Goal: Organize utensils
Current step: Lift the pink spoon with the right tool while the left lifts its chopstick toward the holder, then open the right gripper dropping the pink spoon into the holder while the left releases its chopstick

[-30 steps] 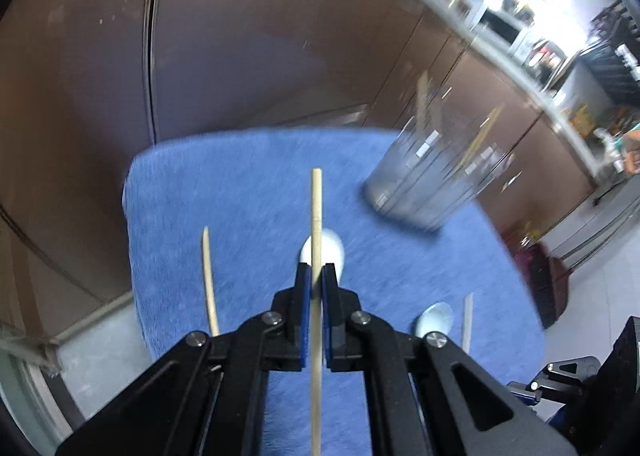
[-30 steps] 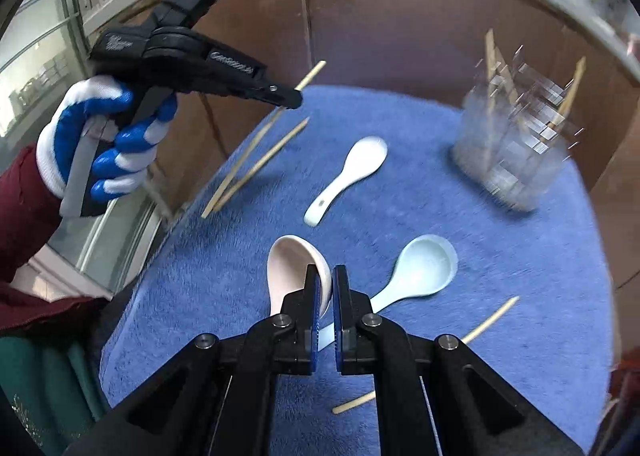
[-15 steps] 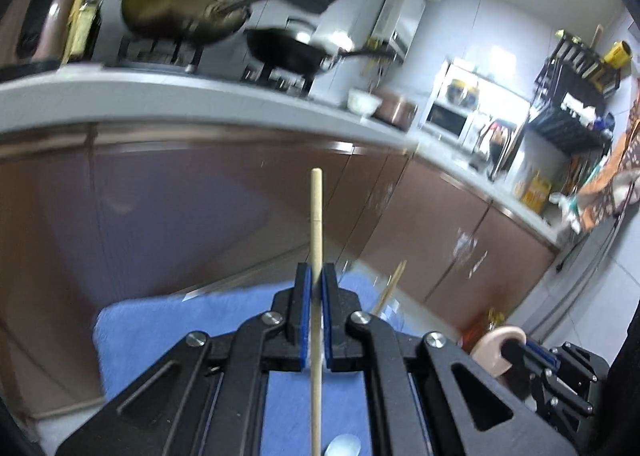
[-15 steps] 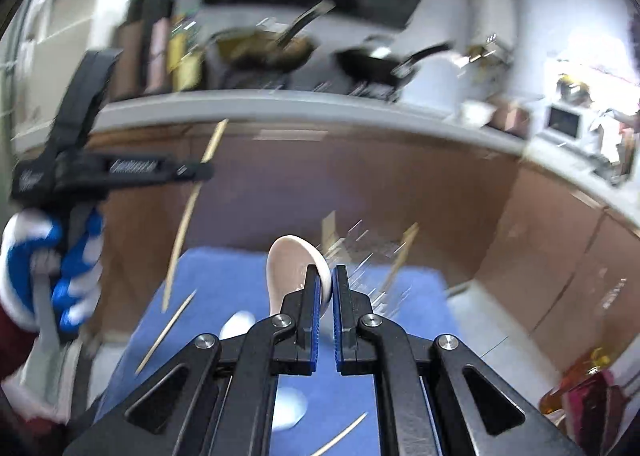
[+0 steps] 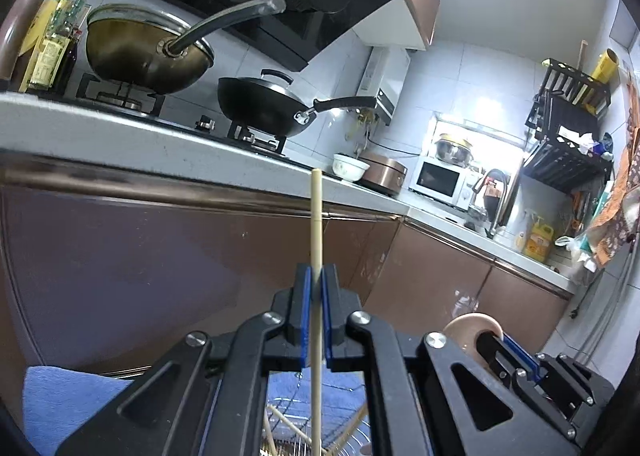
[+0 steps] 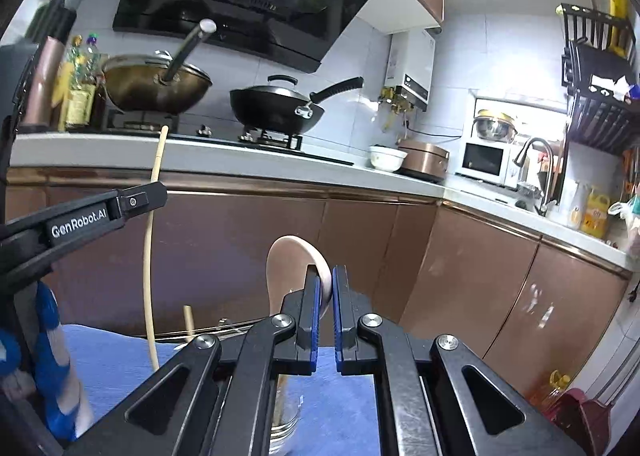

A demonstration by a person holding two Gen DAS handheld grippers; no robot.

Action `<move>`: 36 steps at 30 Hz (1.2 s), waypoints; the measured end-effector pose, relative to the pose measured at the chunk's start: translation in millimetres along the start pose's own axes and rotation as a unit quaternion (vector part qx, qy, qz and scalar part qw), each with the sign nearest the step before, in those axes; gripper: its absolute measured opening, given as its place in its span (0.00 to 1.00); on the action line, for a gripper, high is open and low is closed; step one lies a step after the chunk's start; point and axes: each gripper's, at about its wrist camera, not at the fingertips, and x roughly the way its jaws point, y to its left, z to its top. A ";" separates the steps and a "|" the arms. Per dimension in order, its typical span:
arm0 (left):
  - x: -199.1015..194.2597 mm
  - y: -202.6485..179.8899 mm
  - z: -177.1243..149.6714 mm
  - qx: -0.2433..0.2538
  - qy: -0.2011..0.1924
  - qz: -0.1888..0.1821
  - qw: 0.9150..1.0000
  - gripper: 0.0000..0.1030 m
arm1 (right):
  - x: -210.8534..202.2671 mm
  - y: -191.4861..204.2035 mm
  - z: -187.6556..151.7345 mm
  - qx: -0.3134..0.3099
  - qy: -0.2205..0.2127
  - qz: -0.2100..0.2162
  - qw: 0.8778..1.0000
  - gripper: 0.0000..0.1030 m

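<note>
L gripper (image 5: 315,288): clamping a chopstick (image 5: 316,232) btwn its blue pads, jaws nearly together; stick is running thru the grip along the fingers, upper end pointing up twd the counter, lower end hanging down below the jaws.
R gripper (image 6: 326,288): pinching a pink spoon (image 6: 294,268) by the bowl's edge; bowl is standing up above the fingertips, jaws close together on it.
Holder (image 5: 312,432): clear utensil holder w/ other sticks already in it is sitting on the blue towel (image 5: 60,404), showing low btwn the L gripper's arms, i.e. right under the held chopstick; R view is catching it (image 6: 286,412) under its own fingers too, partly hidden.
Key relation: chopstick's long axis is pointing down into the holder's mouth, so holder is lying below & slightly ahead of the L tool; L hand is looking the nearer one and better lined up.
Step (judged): both hands are carrying items above the holder, drop-in prob next for the chopstick, spoon after or alongside.
Next move needs: lower end of the stick going in btwn the sticks already leaning there, then pads letting go.
In the way: leaning sticks are crossing the opening; the R gripper w/ spoon (image 5: 474,330) is sitting just beside the L one, so the two tools are crowding the same mouth.
Around: L gripper w/ its stick (image 6: 154,256) is showing at left of the R view, gloved hand (image 6: 52,368) below it; cabinet fronts, counter, two woks on the stove behind, well apart.
Risk: stick catching on the holder's rim & tipping it.
</note>
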 end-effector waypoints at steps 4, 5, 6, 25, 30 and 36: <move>17.4 5.2 -22.4 0.000 -0.006 0.010 1.000 0.05 | 12.6 7.5 -18.0 -0.014 -0.005 -0.020 1.000 0.05; 22.0 7.6 -29.2 -0.001 -0.006 0.013 1.000 0.05 | 15.5 8.2 -21.2 -0.017 -0.005 -0.024 1.000 0.05; 25.3 8.0 -33.7 0.000 -0.005 0.015 1.000 0.05 | 19.0 9.3 -26.2 -0.020 -0.005 -0.030 0.999 0.05; 2.9 25.0 -71.6 0.014 0.036 0.022 0.999 0.34 | 5.7 18.0 -68.5 0.014 0.019 0.001 1.000 0.34; -37.2 24.1 -55.1 0.042 0.048 0.054 0.997 0.45 | -28.8 8.6 -60.1 0.031 0.023 0.006 0.999 0.35; -98.3 9.8 -49.5 0.116 0.066 0.097 0.986 0.50 | -78.9 -6.3 -54.7 0.055 0.036 0.018 0.998 0.40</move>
